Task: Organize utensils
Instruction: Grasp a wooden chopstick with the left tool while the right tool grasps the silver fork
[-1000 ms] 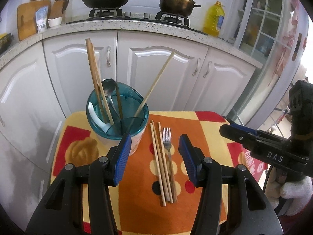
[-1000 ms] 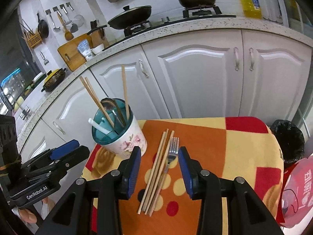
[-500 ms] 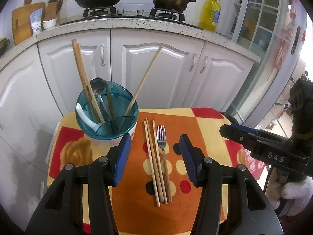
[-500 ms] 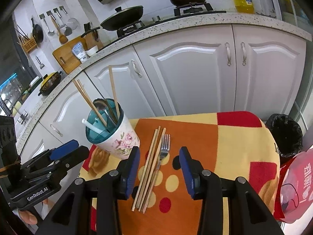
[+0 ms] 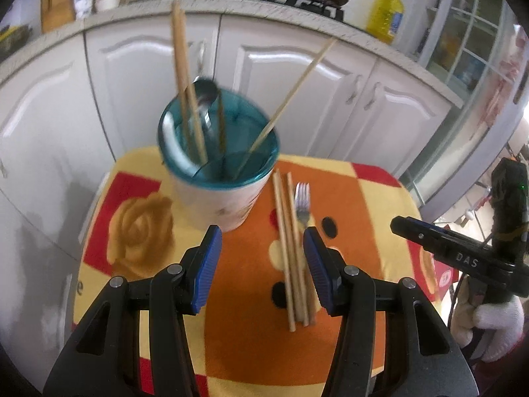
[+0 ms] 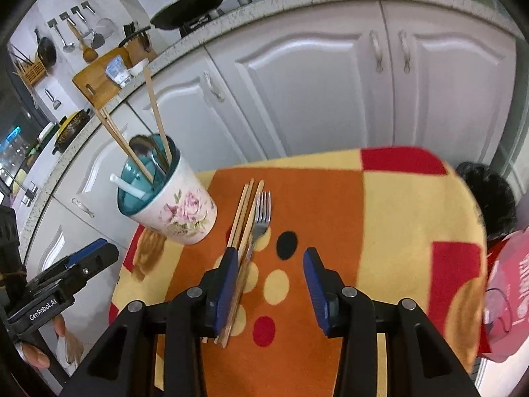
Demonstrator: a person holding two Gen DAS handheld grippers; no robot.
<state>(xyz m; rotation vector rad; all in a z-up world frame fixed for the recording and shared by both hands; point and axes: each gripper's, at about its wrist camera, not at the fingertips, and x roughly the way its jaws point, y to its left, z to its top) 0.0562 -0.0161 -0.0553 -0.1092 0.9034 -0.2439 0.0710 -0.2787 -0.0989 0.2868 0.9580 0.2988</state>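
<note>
White kitchen cabinets are framing a small table under an orange, yellow and red patterned cloth [image 6: 330,198]. On it three loose wooden chopsticks [image 5: 289,244] and a silver metal fork [image 5: 302,198] are lying side by side, just right of a floral white utensil cup with a teal insert [image 6: 178,211], which is already holding chopsticks and spoons. We are judging the sorting partly done: these four pieces are still waiting. Our left gripper [image 5: 261,264] is hovering spread wide, holding nothing, its right finger over the bundle's near end. Our right gripper [image 6: 271,284] is also gaping empty, with the chopsticks beside its left finger.
</note>
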